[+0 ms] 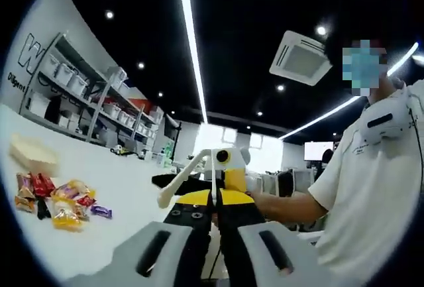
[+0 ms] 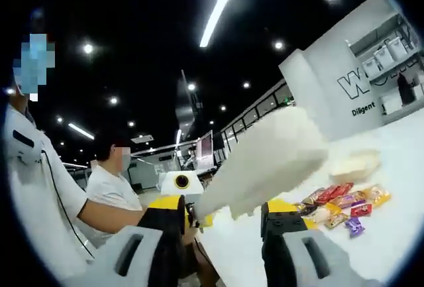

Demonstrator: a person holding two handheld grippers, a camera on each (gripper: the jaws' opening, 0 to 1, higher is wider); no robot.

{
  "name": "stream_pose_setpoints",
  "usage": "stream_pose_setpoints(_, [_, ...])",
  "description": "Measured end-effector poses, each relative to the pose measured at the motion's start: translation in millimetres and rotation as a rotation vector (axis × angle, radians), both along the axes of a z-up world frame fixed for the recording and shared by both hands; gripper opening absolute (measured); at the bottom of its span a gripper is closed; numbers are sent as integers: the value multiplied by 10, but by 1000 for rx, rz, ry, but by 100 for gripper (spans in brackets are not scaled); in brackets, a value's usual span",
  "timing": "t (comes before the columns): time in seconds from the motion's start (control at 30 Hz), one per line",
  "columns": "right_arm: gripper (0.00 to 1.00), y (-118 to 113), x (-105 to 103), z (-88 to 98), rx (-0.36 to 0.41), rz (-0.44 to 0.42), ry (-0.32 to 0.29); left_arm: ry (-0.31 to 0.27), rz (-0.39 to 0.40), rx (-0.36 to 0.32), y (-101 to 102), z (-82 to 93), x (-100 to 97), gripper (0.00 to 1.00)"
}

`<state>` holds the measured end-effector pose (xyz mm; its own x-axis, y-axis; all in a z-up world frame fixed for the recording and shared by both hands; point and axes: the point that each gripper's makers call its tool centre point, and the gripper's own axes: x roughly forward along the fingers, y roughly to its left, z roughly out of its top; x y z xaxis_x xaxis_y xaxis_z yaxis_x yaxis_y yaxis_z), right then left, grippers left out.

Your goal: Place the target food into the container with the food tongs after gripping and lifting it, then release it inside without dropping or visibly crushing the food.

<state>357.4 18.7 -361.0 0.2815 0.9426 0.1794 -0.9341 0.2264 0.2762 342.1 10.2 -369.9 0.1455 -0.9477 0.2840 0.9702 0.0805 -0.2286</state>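
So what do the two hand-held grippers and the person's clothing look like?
Each hand-held gripper, left and right, has pale grey jaw housings with dark oval slots, black jaws and yellow tops. The left one shows a white box on it in the right gripper view. The person wears a white short-sleeved shirt with a black cable.

an office-like lab: storage shelving (image 1: 79,95) with bins, ceiling light strips (image 1: 192,42), a lettered wall (image 2: 358,88).

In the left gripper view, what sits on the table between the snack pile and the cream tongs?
Nothing: in the left gripper view, bare white table separates the snack pile from the cream tongs.
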Motion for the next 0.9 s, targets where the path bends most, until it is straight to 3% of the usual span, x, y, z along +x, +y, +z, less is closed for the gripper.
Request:
stream_pose_setpoints(0.13, [29, 37, -54, 94, 27, 25, -1, 8, -37, -3, -55, 26, -80, 1])
stream_pose_setpoints(0.3, [27, 45, -85, 125, 33, 50, 23, 5, -34, -23, -52, 70, -99, 1])
stream_pose_setpoints(0.37, [25, 51, -120, 66, 6, 81, 105, 0, -34, -12, -52, 47, -107, 1])
stream_pose_setpoints(0.63, [24, 62, -92, 31, -11, 63, 122, -1, -11, -2, -52, 10, -77, 2])
stream_pose_setpoints(0.7, [25, 57, -80, 57, -11, 46, 101, -7, -1, -10, -52, 25, -68, 2])
stream_pose_setpoints(0.8, [28, 66, -90, 108, 9, 48, 95, 10, -10, -75, -46, 116, -88, 1])
stream_pose_setpoints(0.9, [29, 78, -93, 185, 29, 29, 40, 16, -3, -117, -40, 163, -80, 1])
